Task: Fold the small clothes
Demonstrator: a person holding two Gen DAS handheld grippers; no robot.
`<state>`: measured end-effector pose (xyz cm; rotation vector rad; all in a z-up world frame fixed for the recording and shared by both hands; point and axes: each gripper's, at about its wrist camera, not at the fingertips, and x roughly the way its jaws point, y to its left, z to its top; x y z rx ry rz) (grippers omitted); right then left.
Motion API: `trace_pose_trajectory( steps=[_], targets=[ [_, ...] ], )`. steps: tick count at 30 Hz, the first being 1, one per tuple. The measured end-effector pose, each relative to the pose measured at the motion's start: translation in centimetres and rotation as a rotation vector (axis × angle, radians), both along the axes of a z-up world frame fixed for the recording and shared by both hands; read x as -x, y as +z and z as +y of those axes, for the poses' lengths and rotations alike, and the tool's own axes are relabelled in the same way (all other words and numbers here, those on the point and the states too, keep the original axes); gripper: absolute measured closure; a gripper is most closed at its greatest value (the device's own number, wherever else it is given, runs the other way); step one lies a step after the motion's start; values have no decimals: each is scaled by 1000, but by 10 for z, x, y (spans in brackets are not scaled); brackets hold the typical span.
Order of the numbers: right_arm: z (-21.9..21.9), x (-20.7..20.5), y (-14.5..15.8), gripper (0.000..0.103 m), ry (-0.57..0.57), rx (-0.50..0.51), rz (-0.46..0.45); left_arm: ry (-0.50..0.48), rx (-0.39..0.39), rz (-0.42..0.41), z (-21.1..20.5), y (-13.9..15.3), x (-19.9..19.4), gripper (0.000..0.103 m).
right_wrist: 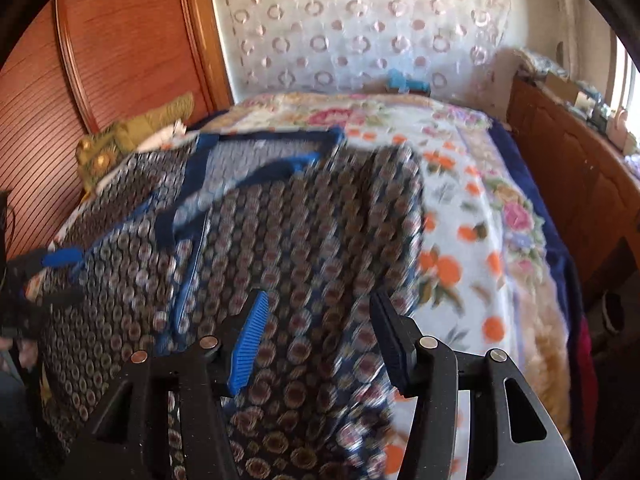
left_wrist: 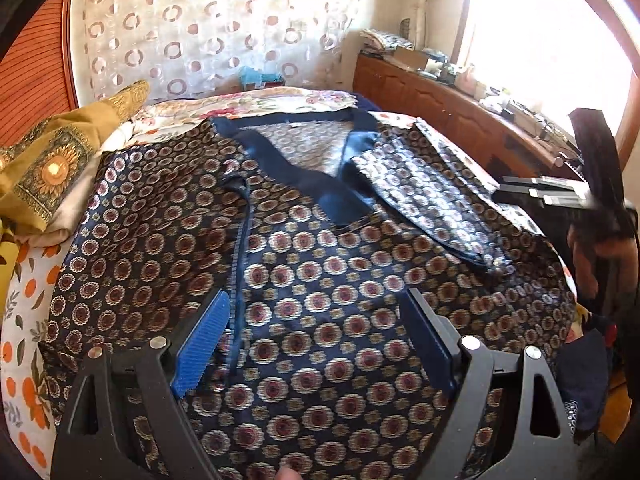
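A dark blue top with a medallion print [left_wrist: 320, 248] lies front up on the bed, its V-neck with plain blue trim [left_wrist: 320, 184] at the far end. Its right sleeve [left_wrist: 432, 196] is folded in over the body. My left gripper [left_wrist: 316, 312] hovers open over the lower front, fingers spread wide, nothing between them. My right gripper [right_wrist: 320, 312] is also open, just above the top's right side [right_wrist: 304, 240]; that view is blurred by motion. The right gripper [left_wrist: 560, 196] shows as a dark blur at the right edge of the left wrist view.
The bed has a floral and orange-print sheet [right_wrist: 472, 216]. A folded mustard-yellow cloth [left_wrist: 60, 168] lies at the left. A wooden cabinet [left_wrist: 440, 108] with clutter runs along the right under a bright window. A wooden headboard [right_wrist: 120, 52] and lace curtain [right_wrist: 360, 24] stand behind.
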<state>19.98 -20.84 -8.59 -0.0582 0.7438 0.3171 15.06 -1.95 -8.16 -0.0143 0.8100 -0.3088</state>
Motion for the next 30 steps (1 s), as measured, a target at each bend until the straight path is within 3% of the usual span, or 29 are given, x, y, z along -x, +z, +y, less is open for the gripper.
trace_pose_trajectory(
  steps=[4, 6, 8, 11, 14, 21, 30],
  targets=[
    [12, 5, -11, 47, 34, 25, 14, 16, -46, 16, 4, -8, -5, 16],
    [17, 5, -17, 35, 49, 36, 14, 33, -70, 54, 5, -16, -10, 16],
    [18, 6, -23, 31, 54, 41, 27, 56, -90, 89, 6, -24, -14, 16],
    [16, 2, -35, 26, 62, 58, 27, 51, -100, 78, 4, -25, -11, 16],
    [19, 7, -38, 22, 63, 90, 12, 36, -163, 53, -5, -28, -7, 16],
    [22, 7, -43, 14, 49, 113, 12, 31, -150, 34, -2, -28, -5, 16],
    [17, 3, -29, 13, 62, 100, 48, -39, -148, 67, 3, -19, -4, 16]
  ],
)
